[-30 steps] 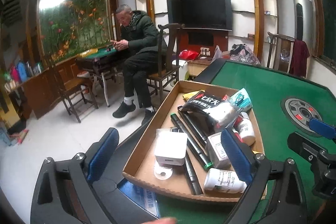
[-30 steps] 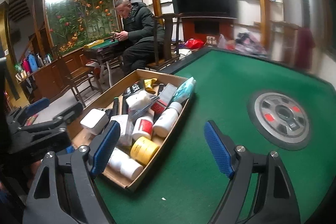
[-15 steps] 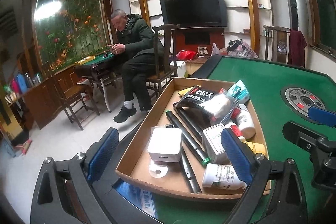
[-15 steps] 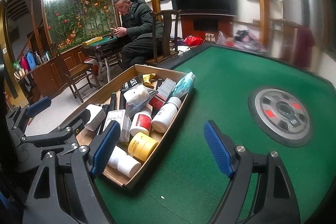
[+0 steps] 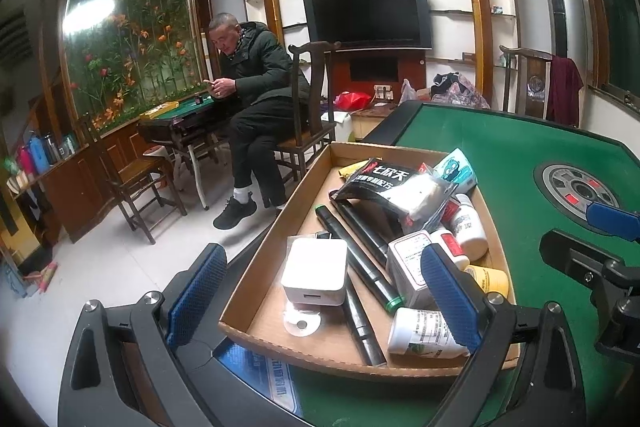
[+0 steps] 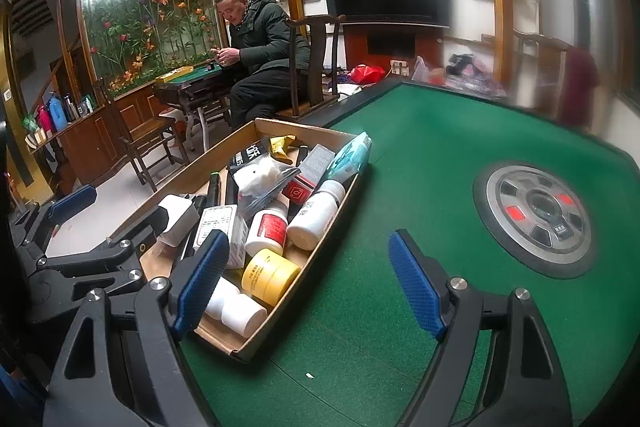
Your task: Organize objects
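A shallow cardboard tray [image 5: 256,291] [image 6: 280,311] sits on the green table's left edge, full of jumbled items: a white charger cube [image 5: 314,277], black markers [image 5: 356,259], white pill bottles [image 5: 424,331] [image 6: 316,213], a yellow jar [image 6: 270,273], a black pouch [image 5: 378,183], small boxes. My left gripper [image 5: 320,299] is open and empty, low over the tray's near end. My right gripper [image 6: 308,285] is open and empty, over the tray's right rim and the felt.
The green felt table [image 6: 420,155] has a round metal centre panel [image 6: 536,215]. A seated man [image 5: 256,99] and wooden chairs [image 5: 136,179] are beyond the table's left edge. Each gripper shows in the other's view: the right one [image 5: 600,267], the left one [image 6: 80,247].
Both grippers have moved slightly closer to the tray and tilted a little; the tray looms larger. Jaws stay open. Nothing in the tray has moved.
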